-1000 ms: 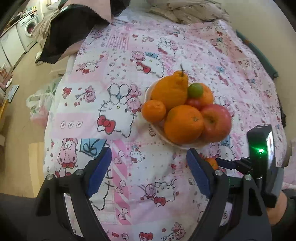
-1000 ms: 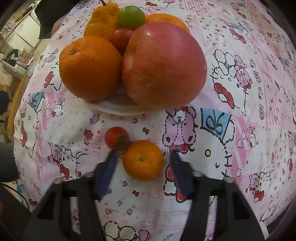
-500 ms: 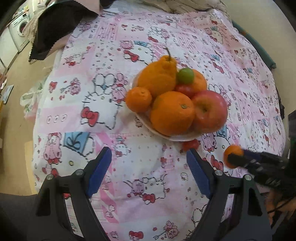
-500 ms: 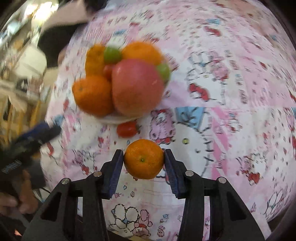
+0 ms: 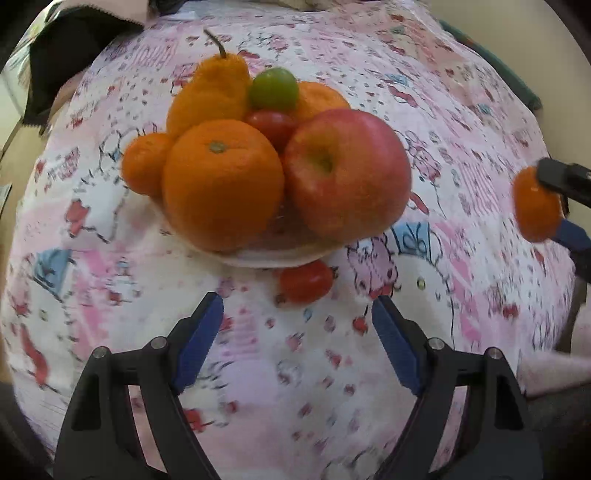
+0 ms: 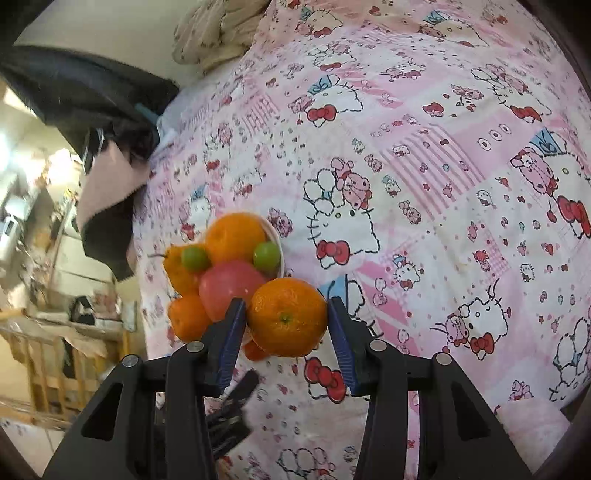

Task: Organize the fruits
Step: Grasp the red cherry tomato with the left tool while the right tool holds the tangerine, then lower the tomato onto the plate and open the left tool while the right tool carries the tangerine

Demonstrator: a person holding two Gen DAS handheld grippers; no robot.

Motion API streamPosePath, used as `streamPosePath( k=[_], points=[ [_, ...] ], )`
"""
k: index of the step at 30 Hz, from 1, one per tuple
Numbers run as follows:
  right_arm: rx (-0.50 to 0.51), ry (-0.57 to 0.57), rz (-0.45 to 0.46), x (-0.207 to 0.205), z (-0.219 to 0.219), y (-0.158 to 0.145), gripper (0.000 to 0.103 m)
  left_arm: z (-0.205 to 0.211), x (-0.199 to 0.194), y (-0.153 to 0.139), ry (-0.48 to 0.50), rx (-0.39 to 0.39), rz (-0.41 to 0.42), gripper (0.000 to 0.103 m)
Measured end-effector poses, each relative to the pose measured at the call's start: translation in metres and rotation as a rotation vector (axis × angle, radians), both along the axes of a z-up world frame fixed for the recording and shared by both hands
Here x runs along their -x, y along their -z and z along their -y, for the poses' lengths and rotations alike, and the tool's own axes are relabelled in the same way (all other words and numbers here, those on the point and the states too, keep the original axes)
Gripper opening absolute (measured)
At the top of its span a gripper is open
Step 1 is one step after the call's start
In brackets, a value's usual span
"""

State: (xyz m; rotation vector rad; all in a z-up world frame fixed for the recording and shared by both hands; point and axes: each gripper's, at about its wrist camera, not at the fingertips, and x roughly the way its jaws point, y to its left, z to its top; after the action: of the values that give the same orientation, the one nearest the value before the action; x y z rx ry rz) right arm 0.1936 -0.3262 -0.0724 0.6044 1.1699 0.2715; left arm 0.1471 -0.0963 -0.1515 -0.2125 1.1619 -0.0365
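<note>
A white bowl [image 5: 258, 258] on the Hello Kitty bedspread holds a red apple [image 5: 347, 173], a big orange [image 5: 221, 184], a bumpy orange citrus [image 5: 214, 92], green fruits [image 5: 273, 88] and more. A small red tomato [image 5: 304, 281] lies on the cloth just in front of the bowl. My left gripper [image 5: 297, 343] is open and empty, just short of the tomato. My right gripper [image 6: 286, 332] is shut on a mandarin [image 6: 288, 317] and holds it in the air above the bed, right of the bowl [image 6: 275, 236]; the mandarin also shows in the left wrist view [image 5: 535, 205].
The pink bedspread [image 6: 443, 166] covers the whole bed. Dark and pink clothing [image 6: 99, 129] lies at the far left corner, crumpled bedding [image 6: 218, 33] at the head. The bed's left edge drops to a cluttered floor [image 6: 48, 295].
My right gripper closed on the mandarin and lifted it off the cloth, up and to the right. My left gripper moved in towards the bowl and the tomato.
</note>
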Motion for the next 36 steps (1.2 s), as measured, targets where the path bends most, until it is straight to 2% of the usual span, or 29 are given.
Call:
streamPosePath(
  k=[3, 8, 13, 14, 15, 20, 27, 31, 36],
  points=[
    [-0.025, -0.002, 0.005, -0.002, 0.002, -0.002, 0.047, 0.006, -0.008, 0.012, -0.049, 0.009, -0.015, 0.079],
    [-0.047, -0.016, 0.0, 0.0, 0.003, -0.002, 0.047, 0.012, -0.016, 0.022, -0.092, -0.033, -0.016, 0.079],
    [-0.07, -0.006, 0.001, 0.0, 0.007, -0.004, 0.047, 0.019, -0.023, 0.031, -0.074, -0.11, -0.058, 0.054],
    [-0.072, -0.006, 0.004, -0.001, 0.008, -0.005, 0.047, 0.02, -0.023, 0.03, -0.066, -0.115, -0.052, 0.041],
    [-0.074, -0.005, 0.005, -0.001, 0.008, -0.005, 0.047, 0.02, -0.023, 0.03, -0.057, -0.114, -0.052, 0.033],
    [-0.079, -0.015, -0.002, -0.002, 0.005, -0.005, 0.047, 0.017, -0.025, 0.026, -0.041, -0.086, -0.072, 0.032],
    [-0.074, -0.03, 0.005, -0.002, -0.003, -0.006, 0.047, 0.012, -0.007, 0.011, 0.006, -0.062, -0.089, 0.032],
    [-0.075, -0.03, 0.004, -0.002, -0.008, -0.008, 0.047, -0.003, 0.009, -0.016, 0.059, -0.061, -0.073, 0.032],
    [-0.074, -0.043, 0.019, -0.005, -0.021, -0.013, 0.047, -0.028, 0.015, -0.051, 0.079, -0.072, -0.031, 0.032]
  ],
)
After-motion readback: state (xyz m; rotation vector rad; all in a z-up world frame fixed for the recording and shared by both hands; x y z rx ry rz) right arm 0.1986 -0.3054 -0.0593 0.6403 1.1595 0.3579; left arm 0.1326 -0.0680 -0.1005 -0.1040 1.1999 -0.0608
